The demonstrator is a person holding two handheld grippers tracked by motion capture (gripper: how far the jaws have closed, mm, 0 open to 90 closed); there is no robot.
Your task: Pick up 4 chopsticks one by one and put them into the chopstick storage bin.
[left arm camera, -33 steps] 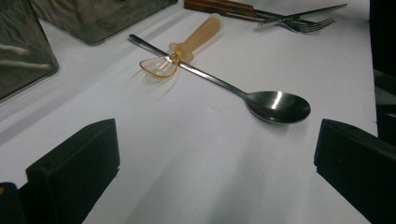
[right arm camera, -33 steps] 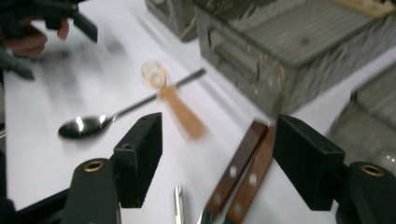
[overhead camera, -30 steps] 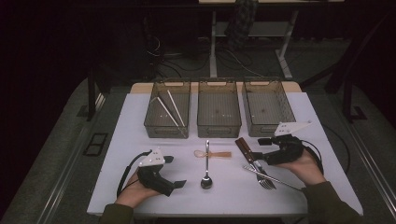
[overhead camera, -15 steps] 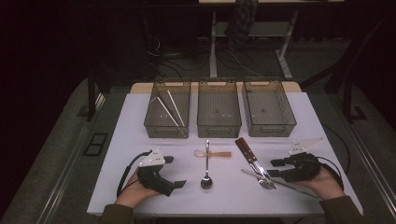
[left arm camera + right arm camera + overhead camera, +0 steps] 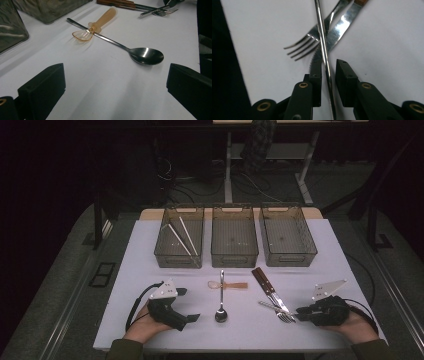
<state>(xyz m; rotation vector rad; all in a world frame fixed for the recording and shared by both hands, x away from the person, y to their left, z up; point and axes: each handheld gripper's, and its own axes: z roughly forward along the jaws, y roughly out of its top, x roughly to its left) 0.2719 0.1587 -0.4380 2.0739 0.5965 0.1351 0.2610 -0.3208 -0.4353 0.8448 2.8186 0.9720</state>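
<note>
R gripper (image 5: 328, 75) is straddling a thin metal rod (image 5: 322, 37) at table's 5 o'clock, jaws narrowly apart, not pinching; rod is crossing fork (image 5: 312, 40) and knife (image 5: 337, 32). L gripper (image 5: 112, 92) is sitting spread wide near spoon (image 5: 140, 53).

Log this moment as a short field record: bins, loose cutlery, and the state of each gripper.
bins: three clear bins in a row; left bin holds chopsticks
spoons: metal spoon lying across an orange plastic spoon
right cluster: fork, knife
left gripper: open, resting on table
right gripper: jaws either side of a thin metal rod, narrow gap left
</note>
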